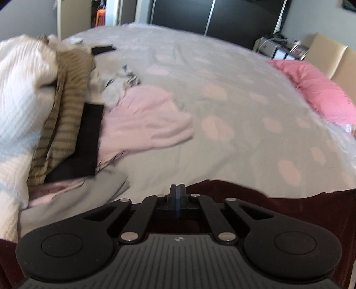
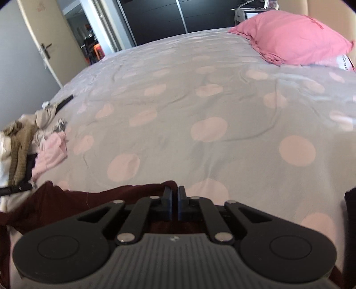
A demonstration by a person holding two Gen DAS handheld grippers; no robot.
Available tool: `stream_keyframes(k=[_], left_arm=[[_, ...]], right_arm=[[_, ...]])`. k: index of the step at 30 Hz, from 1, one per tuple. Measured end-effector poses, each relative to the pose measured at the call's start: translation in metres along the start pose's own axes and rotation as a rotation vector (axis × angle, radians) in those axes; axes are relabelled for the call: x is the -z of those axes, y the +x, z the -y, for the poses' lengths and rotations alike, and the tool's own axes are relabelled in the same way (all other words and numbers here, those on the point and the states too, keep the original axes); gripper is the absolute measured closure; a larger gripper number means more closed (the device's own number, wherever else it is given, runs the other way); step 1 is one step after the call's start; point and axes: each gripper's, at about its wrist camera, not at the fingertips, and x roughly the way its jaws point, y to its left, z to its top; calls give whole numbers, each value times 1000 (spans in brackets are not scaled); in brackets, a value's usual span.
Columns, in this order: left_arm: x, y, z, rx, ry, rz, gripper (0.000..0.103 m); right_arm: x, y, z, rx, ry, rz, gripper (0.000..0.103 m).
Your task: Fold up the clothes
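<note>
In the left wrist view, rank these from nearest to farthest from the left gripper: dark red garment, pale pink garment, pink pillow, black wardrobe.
From the left gripper:
1. dark red garment, right at the fingertips
2. pale pink garment, ahead to the left
3. pink pillow, far right on the bed
4. black wardrobe, beyond the bed

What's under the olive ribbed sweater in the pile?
A black garment shows beneath the olive ribbed sweater, with pink fabric beside it. Anything deeper in the pile is covered.
</note>
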Motion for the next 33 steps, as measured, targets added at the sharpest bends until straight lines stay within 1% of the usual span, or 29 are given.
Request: stream_keyframes(k=[2,5,6,7,8,9,10,11,13,15,16,18,20,22,23,24,25,26,27,28,29,30,33], left_arm=[[1,8,1,-14,15,-33,103],[0,5,2,19,7,-10,103],[-1,3,2,43,-2,3,101],[-2,1,1,70,-19,10,89],[-4,0,0,97,-39,15,82],[-5,1,0,124,-52,15,65],[-6,3,1,137,-54,17,59],[-8,5,2,145,-53,20,59],[-9,14,6,151,-62,4,59],[-8,25,11,149,-64,-41,59],[-6,31,14,135,-45,-64,59],[1,35,22,88,23,-81,60],[6,36,25,81,65,-85,66],[11,33,26,92,94,-83,83],[13,31,27,98,116,-84,88],[15,28,30,99,147,-84,96],[18,25,33,95,173,-80,99],[20,21,35,89,196,-75,100],[22,17,38,84,220,-69,100],[24,11,39,73,231,-46,100],[24,3,38,63,228,-5,100],[24,-6,37,55,223,41,101],[21,-34,34,37,203,190,101]], right_arm=[[4,11,-3,36,-25,-40,97],[11,28,-4,77,-51,-122,96],[13,30,-2,87,-53,-138,89],[14,30,0,94,-50,-139,87],[13,28,1,93,-47,-129,84],[11,25,2,87,-43,-115,80],[9,22,2,80,-38,-99,77],[7,20,4,73,-32,-83,76],[2,18,6,62,-15,-56,75],[-1,21,6,62,5,-47,75],[-2,24,5,61,8,-48,75],[0,31,1,50,-13,-70,75],[4,37,-1,43,-40,-93,75],[10,41,-1,29,-53,-110,74],[12,42,0,11,-47,-120,74],[14,44,0,-13,-36,-131,75],[16,44,0,-38,-30,-138,77],[16,44,-1,-65,-26,-144,92],[16,42,-4,-72,-35,-148,96],[16,40,-7,-71,-49,-153,96],[16,38,-10,-69,-63,-157,96],[14,33,-12,-64,-66,-135,96],[5,12,-11,-43,-49,-31,97]])
